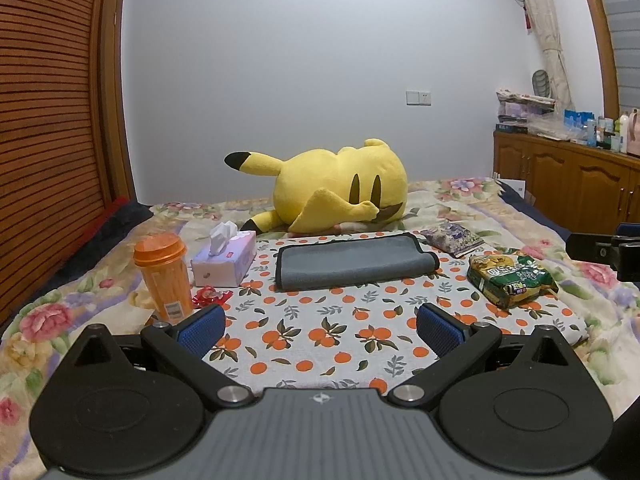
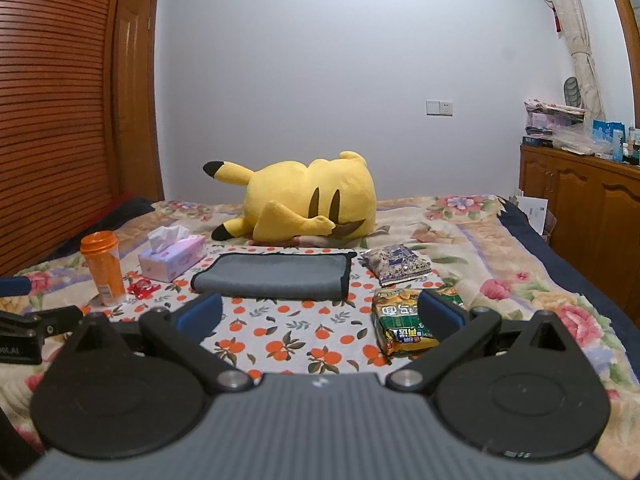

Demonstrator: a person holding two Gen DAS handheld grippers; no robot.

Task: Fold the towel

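Note:
A grey towel (image 1: 352,264) with a black border lies folded on the orange-print cloth (image 1: 320,336) on the bed; it also shows in the right wrist view (image 2: 276,278). My left gripper (image 1: 320,330) is open and empty, held above the cloth on the near side of the towel. My right gripper (image 2: 320,316) is open and empty, also near of the towel and a little to its right. Both stand apart from the towel.
An orange bottle (image 1: 164,276), a tissue box (image 1: 224,262) and a red wrapper (image 1: 210,296) stand left of the towel. A green snack bag (image 1: 510,278) and a purple packet (image 1: 452,238) lie to its right. A yellow plush toy (image 1: 340,188) lies behind. A wooden cabinet (image 1: 568,180) stands at right.

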